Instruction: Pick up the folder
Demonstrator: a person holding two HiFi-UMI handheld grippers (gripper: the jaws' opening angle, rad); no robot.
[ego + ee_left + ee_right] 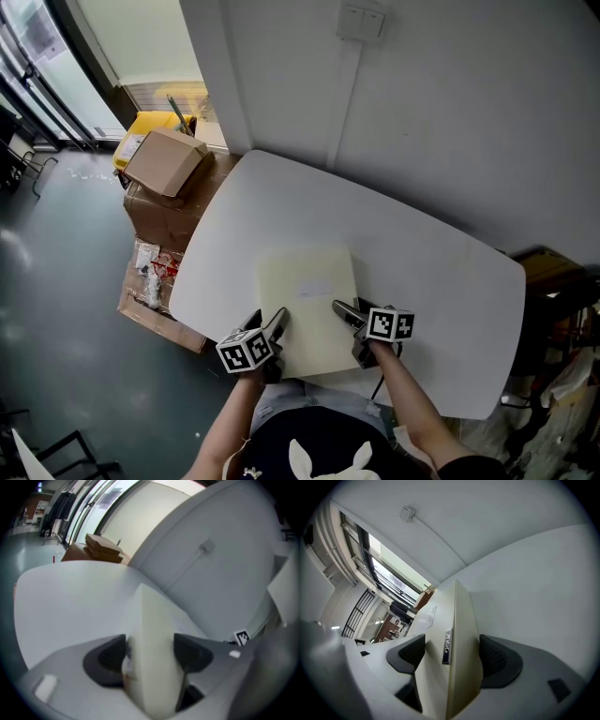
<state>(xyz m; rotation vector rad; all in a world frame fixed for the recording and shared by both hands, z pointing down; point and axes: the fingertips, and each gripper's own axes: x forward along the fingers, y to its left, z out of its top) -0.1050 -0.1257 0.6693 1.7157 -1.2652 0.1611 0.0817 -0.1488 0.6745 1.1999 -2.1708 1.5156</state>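
A white surface (450,281) with rounded corners filled the middle of the head view, its far edge against a pale grey wall (469,112). A grey floor (56,281) ran down the left of the frame. On it, beside the surface's left end, stood stacked cardboard boxes (164,164), with a yellow bin (141,131) behind them in the upper left. A small switch plate (361,21) sat on the wall at the top of the frame, with a thin cable running down from it.

The cream folder (309,300) lay flat over the near part of the surface, in the lower middle of the frame, between the two tools. Whether it rested on the surface or hung just clear of it could not be told.

The left tool (277,323) gripped the folder's lower left edge. In the left gripper view its dark pads were closed onto the folder (154,658), one on each face. The right tool (345,314) gripped the folder's right edge low down. In the right gripper view its jaws were likewise clamped on the folder (459,634), seen edge-on. Each tool carried a black-and-white marker cube, the left cube (246,350) and the right cube (390,324), towards the bottom of the frame.

A faint rectangular label (314,289) showed on the folder's cover, its print too small to read. A narrow metallic badge (446,646) sat on the folder's spine, and its lettering could not be made out.
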